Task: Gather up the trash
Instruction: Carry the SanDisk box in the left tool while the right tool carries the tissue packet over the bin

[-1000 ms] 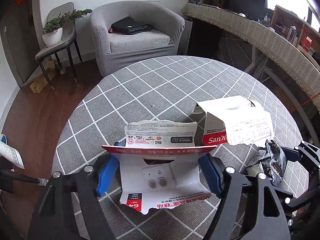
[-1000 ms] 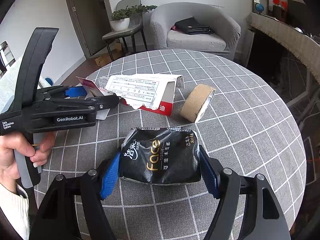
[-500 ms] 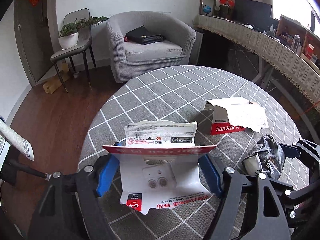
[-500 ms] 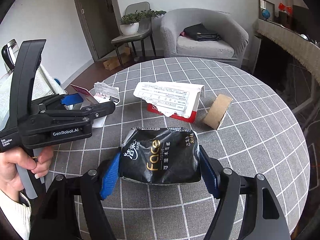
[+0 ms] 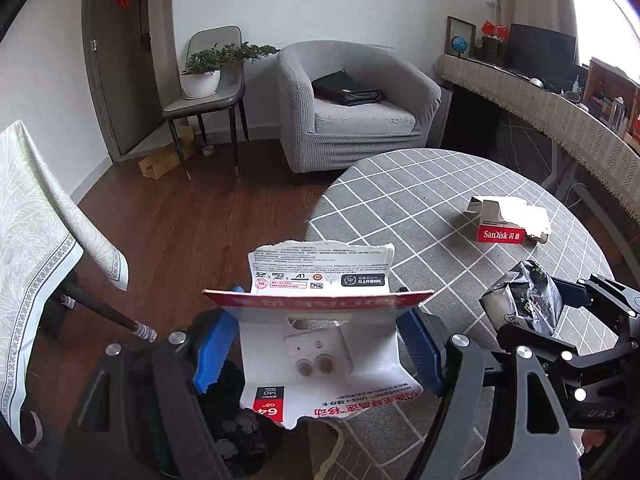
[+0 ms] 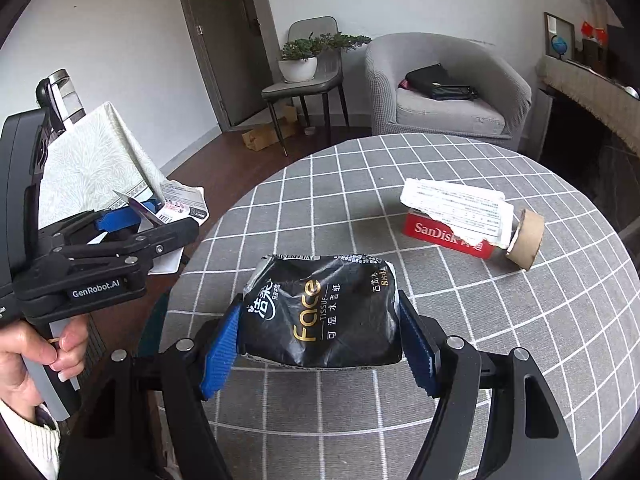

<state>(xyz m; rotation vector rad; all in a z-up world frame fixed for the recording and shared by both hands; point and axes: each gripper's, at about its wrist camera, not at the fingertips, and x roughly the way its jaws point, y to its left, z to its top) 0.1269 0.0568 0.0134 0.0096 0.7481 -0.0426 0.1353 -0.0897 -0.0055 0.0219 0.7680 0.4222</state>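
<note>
Trash in two pieces is being carried, one piece per gripper. The left gripper (image 5: 318, 354) is clamping a torn card package (image 5: 320, 320) between its blue pads (image 5: 214, 352); the jaws are clenched on the package's two side edges. The package is folded, with its red strip running across between the pads and its printed white flap standing upright above them. This gripper is hanging past the table's near-left edge, over wooden floor (image 5: 180, 232) and a dark bin (image 5: 236, 432) directly beneath the package.

The right gripper (image 6: 318, 346) is grasping a black tissue wrapper (image 6: 320, 312); its jaws are pressing on the wrapper's left and right ends, and the wrapper is sitting crumpled between the blue pads (image 6: 220, 354). This gripper is positioned above the round table (image 6: 440, 360), which is wearing a grey checked cloth.

In the right wrist view, a hand (image 6: 28, 354) is gripping the left gripper's handle at the left edge of the frame.

Remaining trash is lying on the table, well apart from both grippers: a red box (image 6: 444, 234) with torn white paper (image 6: 460, 208) draped over it, and a cardboard tube (image 6: 528, 238) lying touching the box's right end.

Beyond the table, a grey armchair (image 6: 448, 92) is holding a black bag (image 6: 438, 82), and a chair (image 6: 308, 80) beside it is bearing a potted plant (image 6: 300, 60).
</note>
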